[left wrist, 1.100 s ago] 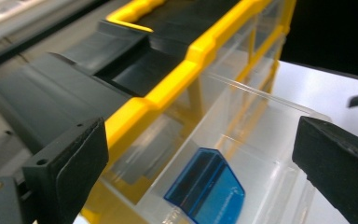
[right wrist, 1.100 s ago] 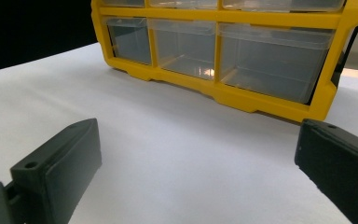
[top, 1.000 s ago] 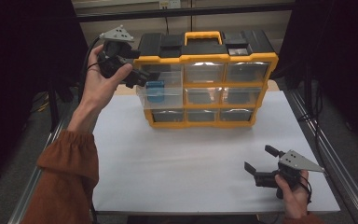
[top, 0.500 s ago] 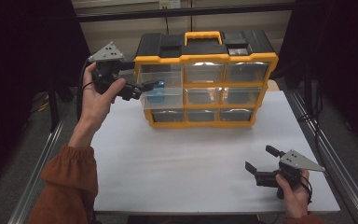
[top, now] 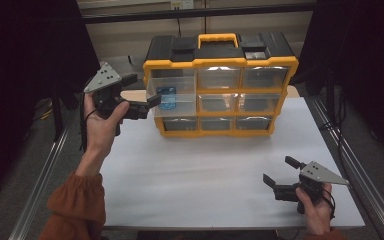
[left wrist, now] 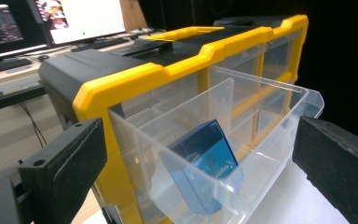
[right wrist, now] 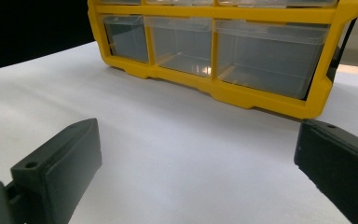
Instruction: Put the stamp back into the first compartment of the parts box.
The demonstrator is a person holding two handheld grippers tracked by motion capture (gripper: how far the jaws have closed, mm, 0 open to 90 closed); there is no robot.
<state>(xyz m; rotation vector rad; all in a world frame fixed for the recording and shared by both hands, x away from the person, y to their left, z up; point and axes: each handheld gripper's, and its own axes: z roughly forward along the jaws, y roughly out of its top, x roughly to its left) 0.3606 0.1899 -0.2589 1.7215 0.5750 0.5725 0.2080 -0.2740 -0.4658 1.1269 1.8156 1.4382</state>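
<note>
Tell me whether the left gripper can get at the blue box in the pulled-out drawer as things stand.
Probably yes. The left gripper is open beside the top-left drawer, which is pulled out with its top uncovered. The blue box leans inside it, though the clear front wall means reaching in from above.

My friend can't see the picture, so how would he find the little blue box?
Look for the big yellow and black organizer standing at the far edge of the white table. Its top-left clear drawer is pulled out toward the left gripper. The blue box leans inside it, see-through blue, while the other drawers in view look empty.
</note>
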